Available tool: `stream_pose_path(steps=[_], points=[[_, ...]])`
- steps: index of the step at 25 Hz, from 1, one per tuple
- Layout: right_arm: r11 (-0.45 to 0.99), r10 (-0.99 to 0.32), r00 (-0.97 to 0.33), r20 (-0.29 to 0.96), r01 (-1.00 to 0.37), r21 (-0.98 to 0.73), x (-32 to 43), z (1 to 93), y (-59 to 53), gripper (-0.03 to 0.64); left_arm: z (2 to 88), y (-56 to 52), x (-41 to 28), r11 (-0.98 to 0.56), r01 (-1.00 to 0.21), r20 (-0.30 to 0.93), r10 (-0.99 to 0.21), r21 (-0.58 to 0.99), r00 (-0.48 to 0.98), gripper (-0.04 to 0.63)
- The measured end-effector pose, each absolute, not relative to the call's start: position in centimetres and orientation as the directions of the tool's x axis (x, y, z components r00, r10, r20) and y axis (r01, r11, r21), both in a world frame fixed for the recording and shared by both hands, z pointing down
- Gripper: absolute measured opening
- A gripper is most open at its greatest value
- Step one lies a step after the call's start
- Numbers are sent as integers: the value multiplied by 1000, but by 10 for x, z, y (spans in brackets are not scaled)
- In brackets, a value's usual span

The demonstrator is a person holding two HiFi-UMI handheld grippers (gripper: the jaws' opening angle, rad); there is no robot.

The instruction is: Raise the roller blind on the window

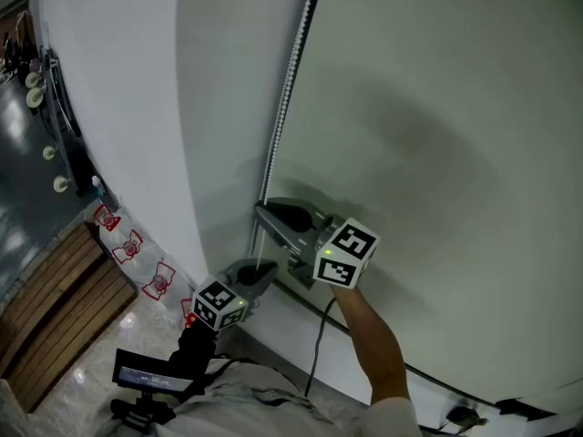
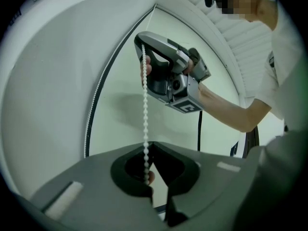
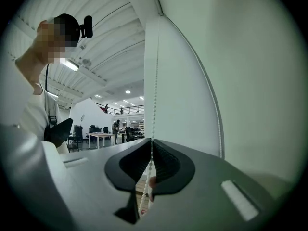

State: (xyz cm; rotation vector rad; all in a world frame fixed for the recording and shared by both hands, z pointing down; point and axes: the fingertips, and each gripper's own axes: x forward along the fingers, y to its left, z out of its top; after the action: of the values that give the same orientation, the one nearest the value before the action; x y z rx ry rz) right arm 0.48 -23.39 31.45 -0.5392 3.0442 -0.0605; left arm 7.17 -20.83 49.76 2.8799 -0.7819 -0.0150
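The blind hangs as a pale sheet over the window and fills the right side of the head view. Its bead chain runs down the blind's left edge, beside the white wall.

The right gripper points level at that edge, its jaws closed on the chain. In the right gripper view the chain drops straight from above into the pinched tips of the right gripper and dangles loose beneath them.

The left gripper sits just below the right one and a little nearer the person, also level. Its jaws are pressed together on the same strand. The left gripper view shows the chain stretched from the right gripper above, down into the closed tips of the left gripper. A second run of beads follows the dark frame edge to the left.

The person's bare forearm reaches up to the right gripper. Wooden flooring shows at lower left, well below the window.
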Motion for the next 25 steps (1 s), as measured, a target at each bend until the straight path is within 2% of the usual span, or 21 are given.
stream_pose_path(steps=[5,11,15,21,24,25], points=[[935,-347,-938,-4,-346,-77,5,342,-236,14,497,-210,69,-847,-508,35,-509,155,860,-2],[931,-326,-940,98,-338,-139,0,396,-233,14,497,-214,66,-840,-521,37,-522,153,852,-2],[928,-317,-942,112,-332,-170,0,411,-231,14,497,-216,61,-836,-528,34,-530,150,848,-2],[924,-305,-952,23,-301,-236,6,401,-234,18,494,-216,64,-839,-526,27,-527,142,849,-2],[930,-314,-949,3,-308,-199,6,400,-234,22,495,-217,62,-837,-528,26,-530,144,848,-2],[931,-316,-949,-5,-310,-191,6,396,-234,47,495,-217,62,-836,-529,27,-531,144,847,-2]])
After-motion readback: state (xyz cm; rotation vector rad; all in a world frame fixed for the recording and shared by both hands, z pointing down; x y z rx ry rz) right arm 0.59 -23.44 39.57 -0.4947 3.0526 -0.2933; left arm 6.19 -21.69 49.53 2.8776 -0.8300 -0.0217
